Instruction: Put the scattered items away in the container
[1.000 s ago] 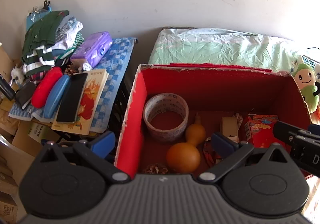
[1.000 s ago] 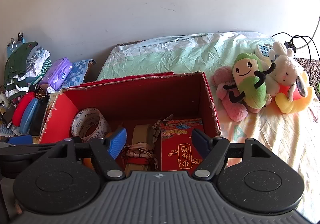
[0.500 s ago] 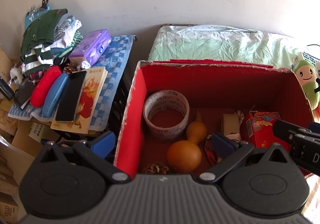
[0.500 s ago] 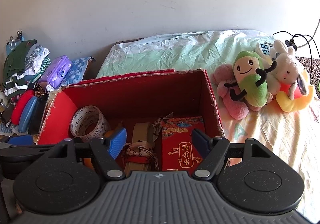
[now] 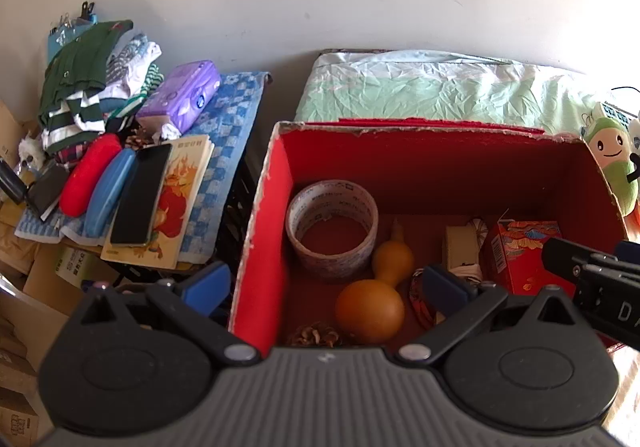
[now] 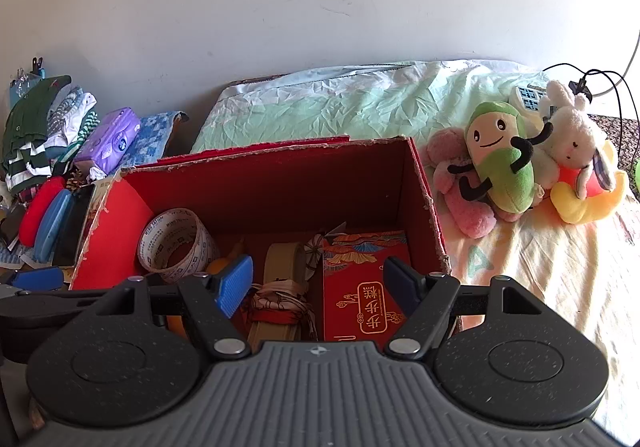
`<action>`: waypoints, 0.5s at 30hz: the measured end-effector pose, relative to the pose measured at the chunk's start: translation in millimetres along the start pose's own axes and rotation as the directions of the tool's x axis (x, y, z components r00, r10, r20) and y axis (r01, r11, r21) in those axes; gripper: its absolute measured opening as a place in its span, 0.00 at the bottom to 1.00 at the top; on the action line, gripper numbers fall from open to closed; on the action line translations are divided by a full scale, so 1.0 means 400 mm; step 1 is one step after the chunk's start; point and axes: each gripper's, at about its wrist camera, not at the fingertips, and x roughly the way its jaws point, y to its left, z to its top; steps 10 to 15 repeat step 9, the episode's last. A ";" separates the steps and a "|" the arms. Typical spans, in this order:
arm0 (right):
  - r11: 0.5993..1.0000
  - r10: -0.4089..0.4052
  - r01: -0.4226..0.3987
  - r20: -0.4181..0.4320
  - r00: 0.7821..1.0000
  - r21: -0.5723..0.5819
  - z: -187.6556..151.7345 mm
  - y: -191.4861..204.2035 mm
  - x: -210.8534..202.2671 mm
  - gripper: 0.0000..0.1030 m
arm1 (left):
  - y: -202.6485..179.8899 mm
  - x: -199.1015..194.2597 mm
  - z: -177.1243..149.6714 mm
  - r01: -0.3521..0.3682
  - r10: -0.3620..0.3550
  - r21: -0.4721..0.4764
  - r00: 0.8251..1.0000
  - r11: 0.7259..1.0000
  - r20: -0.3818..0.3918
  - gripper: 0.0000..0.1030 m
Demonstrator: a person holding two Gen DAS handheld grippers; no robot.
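Red box (image 5: 440, 163): holds tape roll (image 5: 332, 231), gourd (image 5: 370, 311), pine cone (image 5: 318, 335), red packet (image 6: 362, 287); left gripper (image 5: 326, 287) and right gripper (image 6: 318, 283) both spread wide, empty

- Left wrist view: the red box (image 5: 264, 223) sits slightly lower and further left in frame than one second ago; the shift is small.
- Right wrist view: the red box (image 6: 428, 207) and the plush toys (image 6: 504, 159) sit slightly further right and a little lower than before.
- No item changes place relative to the others.
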 end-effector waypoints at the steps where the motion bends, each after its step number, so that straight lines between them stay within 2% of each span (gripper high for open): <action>1: 1.000 0.001 -0.001 0.002 1.000 0.000 0.000 -0.001 -0.001 0.73 | 0.000 -0.001 0.000 -0.001 0.001 0.000 1.000 1.000 0.003 0.99; 15: 1.000 0.001 -0.001 0.014 1.000 0.016 -0.001 -0.007 -0.013 0.73 | 0.002 -0.013 0.000 -0.003 0.004 -0.009 0.999 1.000 0.033 0.98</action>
